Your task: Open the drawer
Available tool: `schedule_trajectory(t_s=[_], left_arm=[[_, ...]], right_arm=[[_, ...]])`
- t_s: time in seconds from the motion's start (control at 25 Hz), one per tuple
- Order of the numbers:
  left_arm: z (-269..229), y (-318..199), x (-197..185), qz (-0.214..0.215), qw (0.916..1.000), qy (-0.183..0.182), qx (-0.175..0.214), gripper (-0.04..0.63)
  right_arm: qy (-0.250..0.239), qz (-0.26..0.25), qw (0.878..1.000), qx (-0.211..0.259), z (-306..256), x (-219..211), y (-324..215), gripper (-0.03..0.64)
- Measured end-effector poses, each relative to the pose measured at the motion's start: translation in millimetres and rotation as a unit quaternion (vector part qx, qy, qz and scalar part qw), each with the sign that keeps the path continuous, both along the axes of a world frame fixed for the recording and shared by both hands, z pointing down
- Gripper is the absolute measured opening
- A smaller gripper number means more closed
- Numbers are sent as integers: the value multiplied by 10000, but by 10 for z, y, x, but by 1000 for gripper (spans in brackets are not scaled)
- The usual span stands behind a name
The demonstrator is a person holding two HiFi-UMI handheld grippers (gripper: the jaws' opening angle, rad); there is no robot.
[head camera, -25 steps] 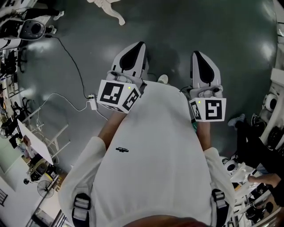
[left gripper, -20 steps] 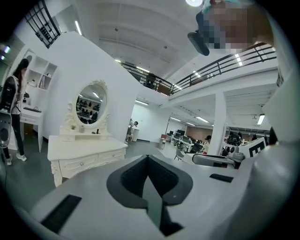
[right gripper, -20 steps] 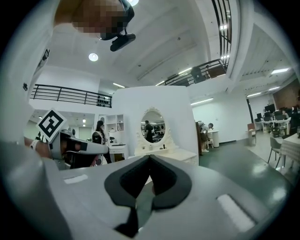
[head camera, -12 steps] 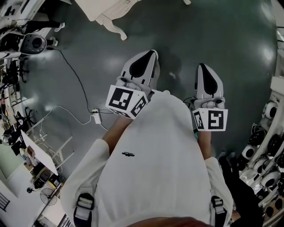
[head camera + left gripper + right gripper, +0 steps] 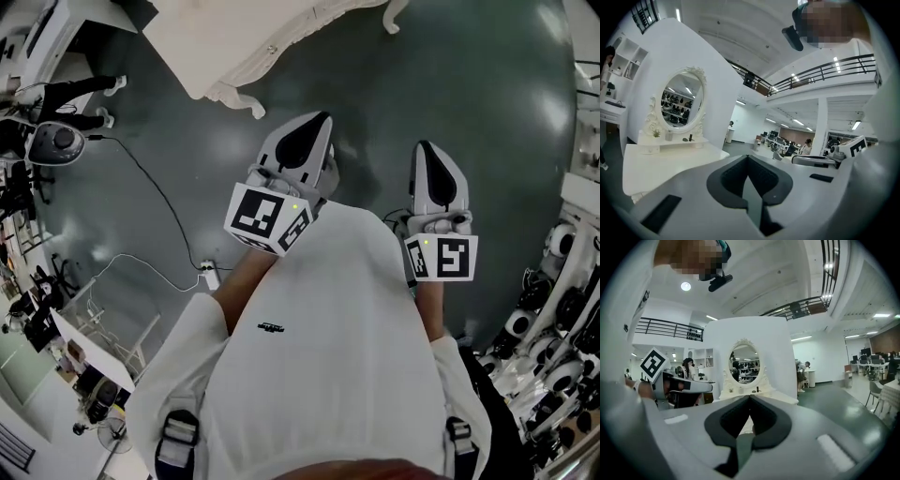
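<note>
Head view: the left gripper (image 5: 317,120) and right gripper (image 5: 427,148) are held out level in front of the person's chest, over bare floor (image 5: 487,84). Both pairs of fingers are pressed together with nothing in them, probably because there is nothing to grab yet. The vanity (image 5: 234,37) stands ahead of the fingertips and to their left, well apart from them. A small knob (image 5: 272,49) on its front probably marks the drawer, though I can't make out the drawer's outline.

Left gripper view: the left gripper (image 5: 747,157) has its fingers shut to a point. The vanity's counter (image 5: 661,159) and oval mirror (image 5: 683,101) lie left of the fingers, so this gripper isn't aimed at the front.

Right gripper view: the right gripper (image 5: 750,397) is also closed and empty. The mirror (image 5: 744,363) sits straight beyond the fingertips, so I'd guess this gripper leads. The drawer is hidden below the fingers.
</note>
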State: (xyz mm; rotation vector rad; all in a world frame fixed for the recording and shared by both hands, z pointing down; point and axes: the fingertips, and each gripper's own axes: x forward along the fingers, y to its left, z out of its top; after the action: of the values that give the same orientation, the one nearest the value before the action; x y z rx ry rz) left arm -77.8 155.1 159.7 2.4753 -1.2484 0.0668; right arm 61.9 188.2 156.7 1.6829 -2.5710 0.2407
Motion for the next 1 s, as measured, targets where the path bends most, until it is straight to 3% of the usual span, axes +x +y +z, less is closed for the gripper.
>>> schedule_trajectory(t_s=[0.36, 0.68, 1.0], left_arm=[[31, -942, -411, 54, 9997, 234, 89, 9], [139, -1334, -235, 185, 9992, 326, 146, 9], [271, -1538, -142, 124, 9997, 189, -50, 9]], right_arm=[[267, -62, 9996, 14, -1, -461, -983, 11], [517, -116, 9985, 111, 69, -342, -1340, 11], [664, -527, 9964, -34, 159, -214, -1582, 11]])
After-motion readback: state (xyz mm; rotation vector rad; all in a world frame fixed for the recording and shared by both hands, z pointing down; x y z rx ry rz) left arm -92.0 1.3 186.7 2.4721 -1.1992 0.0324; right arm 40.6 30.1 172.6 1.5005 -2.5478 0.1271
